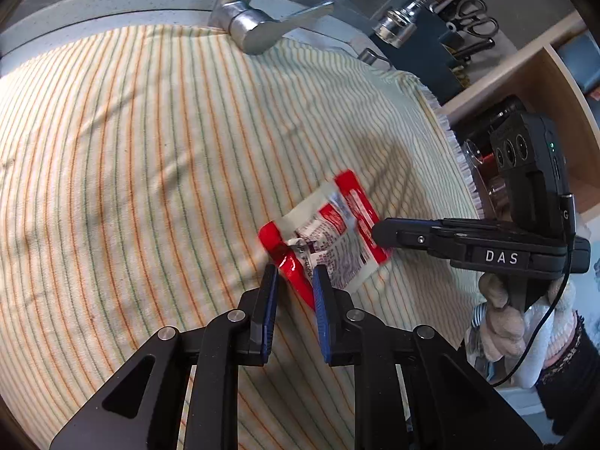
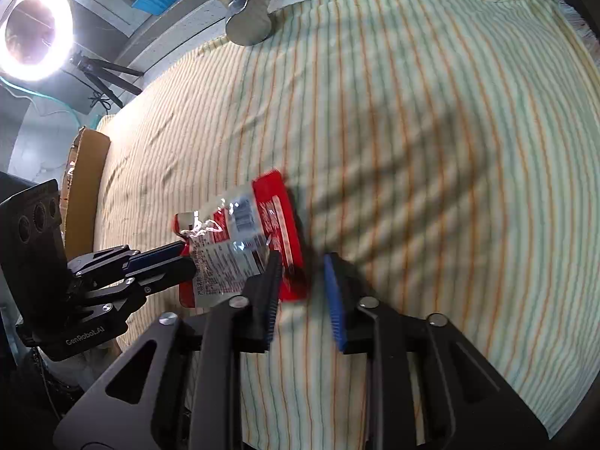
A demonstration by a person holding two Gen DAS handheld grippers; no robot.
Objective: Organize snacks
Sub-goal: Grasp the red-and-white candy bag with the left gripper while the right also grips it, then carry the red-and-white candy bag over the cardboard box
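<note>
Black fingers of the left gripper [image 1: 294, 275] clench the near corner of a crinkled red-and-silver foil snack packet [image 1: 330, 238] lying on the striped cloth [image 1: 150, 150]; its long axis runs diagonally away, up to the right. From the right wrist, the right gripper [image 2: 302, 266] straddles the packet's red edge, jaws apart, gripping nothing. It should bite squarely before lifting.

"DAS" stands in white capitals on a small label on the side of the right hand-held gripper [image 1: 378, 233], seen from the left wrist view; "GenRobot.AI" stands in pale letters on the black body of the left hand-held gripper [image 2: 187, 253], seen from the right wrist view; the red and white snack packet [image 2: 240, 240] carries blocks of fine print on its back, too small and blurred to read.
</note>
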